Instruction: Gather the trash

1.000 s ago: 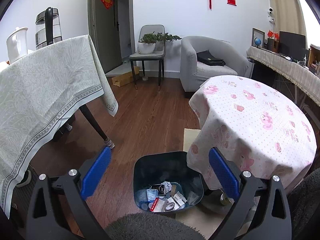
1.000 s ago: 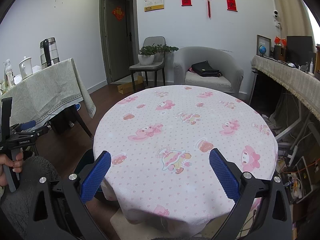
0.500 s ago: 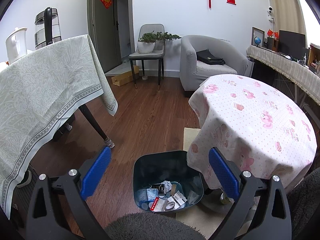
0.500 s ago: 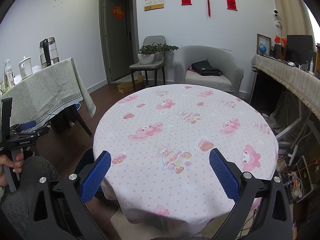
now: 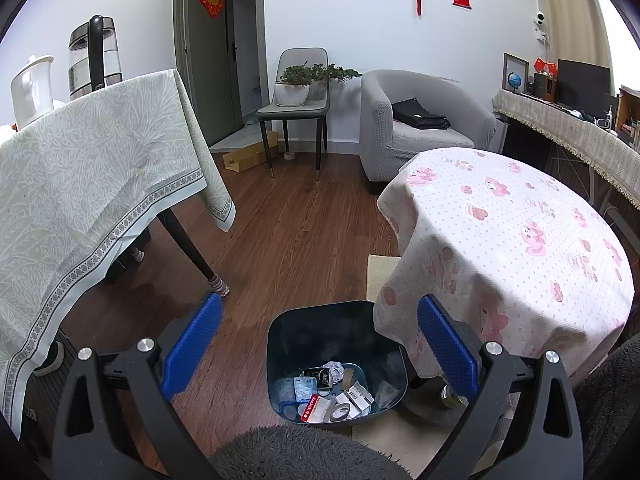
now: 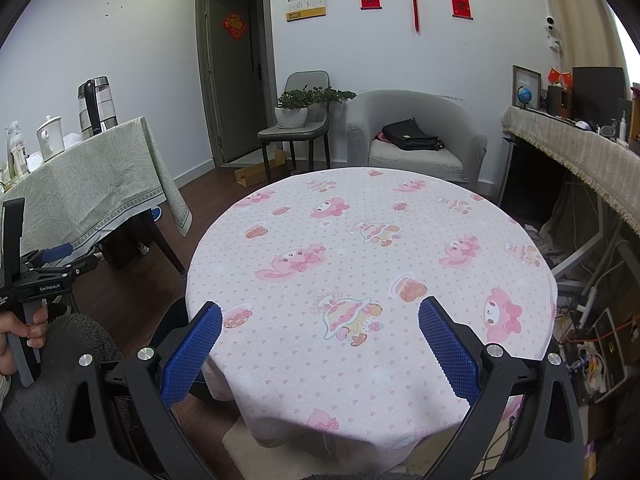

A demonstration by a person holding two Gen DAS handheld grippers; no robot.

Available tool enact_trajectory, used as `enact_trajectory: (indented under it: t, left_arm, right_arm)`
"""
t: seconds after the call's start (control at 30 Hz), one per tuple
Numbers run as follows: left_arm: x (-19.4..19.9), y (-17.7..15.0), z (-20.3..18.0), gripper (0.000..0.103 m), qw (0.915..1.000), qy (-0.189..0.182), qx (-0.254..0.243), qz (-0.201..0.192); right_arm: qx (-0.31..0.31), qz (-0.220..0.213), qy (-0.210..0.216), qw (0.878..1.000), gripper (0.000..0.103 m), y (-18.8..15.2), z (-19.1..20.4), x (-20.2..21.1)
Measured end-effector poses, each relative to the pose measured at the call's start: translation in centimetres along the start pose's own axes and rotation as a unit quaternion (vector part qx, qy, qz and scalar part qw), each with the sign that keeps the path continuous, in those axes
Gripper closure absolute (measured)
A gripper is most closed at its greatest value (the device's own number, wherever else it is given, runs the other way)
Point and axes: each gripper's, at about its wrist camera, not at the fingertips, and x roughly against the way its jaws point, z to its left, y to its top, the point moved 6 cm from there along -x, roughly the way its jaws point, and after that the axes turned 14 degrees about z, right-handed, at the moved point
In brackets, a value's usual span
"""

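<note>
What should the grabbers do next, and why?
Probably just pull back and stop. Both the left gripper and right gripper are open and empty, the pink table shows no litter, and the trash already lies in the bin.

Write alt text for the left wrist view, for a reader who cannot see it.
The open, empty left gripper points down at a dark trash bin on the wood floor, already holding paper scraps and wrappers. The bin sits at the edge of a round table with a pink cartoon-print cloth; a green-clothed table stands to the left.
</note>
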Motion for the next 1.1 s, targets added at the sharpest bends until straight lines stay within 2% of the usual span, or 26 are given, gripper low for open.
enact_trajectory:
  t: [1.1]
  left_arm:
    - [-0.27, -0.02, -0.02, 0.003, 1.0000, 0.004, -0.007, 0.004]
  right_arm:
    - [-0.001, 0.001, -0.001, 1.000, 0.003, -0.08, -0.14, -0.08]
